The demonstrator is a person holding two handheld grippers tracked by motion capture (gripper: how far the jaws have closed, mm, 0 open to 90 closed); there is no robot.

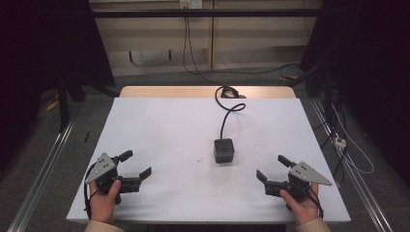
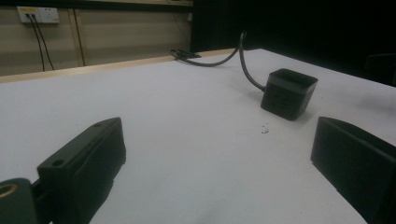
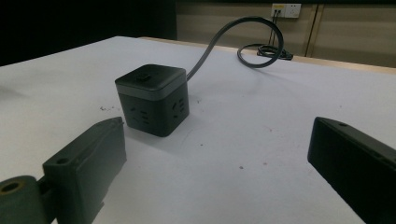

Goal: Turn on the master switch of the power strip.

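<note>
We hold left gripper (image 1: 138, 163) in left hand (image 1: 103, 197), low at near left. Jaws spread wide, nothing between them, tips aimed forward and toward middle. Grey plate (image 1: 100, 167) on top.

We hold right gripper (image 1: 273, 167) in right hand (image 1: 300, 205), low at near right. Jaws spread wide too, empty, tips aimed forward and toward middle. Grey plate (image 1: 309, 173) on top.

Both hands come in from near edge, well apart, sleeve cuffs just showing.
</note>
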